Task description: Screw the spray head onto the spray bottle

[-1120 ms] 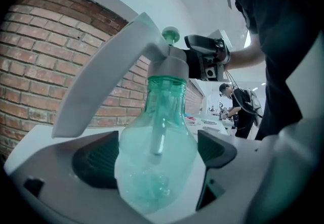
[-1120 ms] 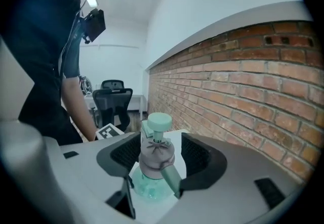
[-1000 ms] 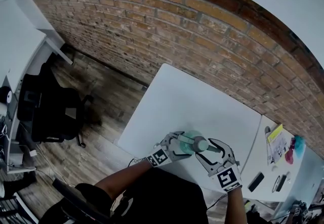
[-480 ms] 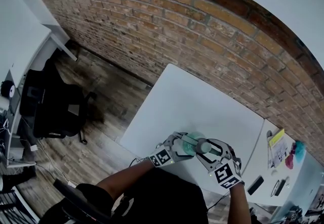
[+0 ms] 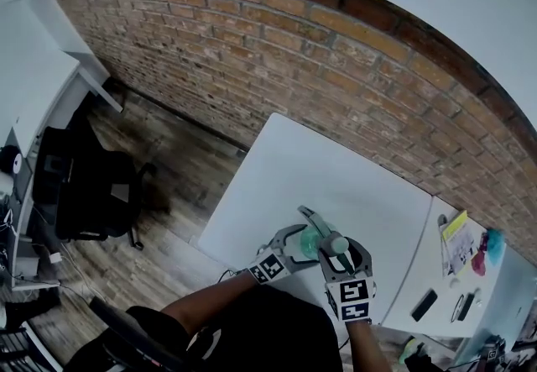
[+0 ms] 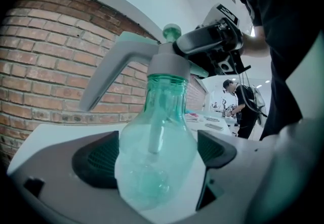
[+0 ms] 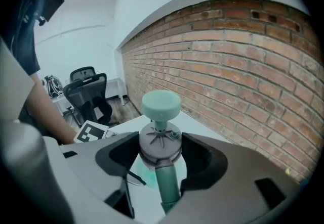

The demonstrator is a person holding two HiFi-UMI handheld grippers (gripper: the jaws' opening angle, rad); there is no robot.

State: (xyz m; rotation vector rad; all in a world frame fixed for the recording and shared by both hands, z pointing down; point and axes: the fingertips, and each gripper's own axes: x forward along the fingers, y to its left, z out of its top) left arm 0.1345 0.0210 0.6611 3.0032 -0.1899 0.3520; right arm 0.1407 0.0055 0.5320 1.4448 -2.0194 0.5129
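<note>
A clear green spray bottle [image 5: 312, 242] stands on the white table [image 5: 336, 169] near its front edge. My left gripper [image 5: 304, 238] is shut on the bottle's round belly [image 6: 154, 157], one pad on each side. The grey spray head [image 6: 167, 61] with its long lever [image 6: 114, 69] sits on the bottle's neck. My right gripper [image 5: 338, 253] comes down from above and is shut on the head's grey cap [image 7: 160, 142]. The green pump knob [image 7: 161, 104] sticks out past the jaws.
A brick wall [image 5: 336, 68] runs behind the table. A black office chair [image 5: 92, 186] stands on the wooden floor at left. A second table at right holds a yellow pad [image 5: 459, 232] and small dark items [image 5: 424, 303]. A person [image 6: 243, 101] stands far back.
My right gripper has rolled around the spray head, and its marker cube has swung left to sit below the bottle. The head's lever has turned with it. The left gripper has kept still.
</note>
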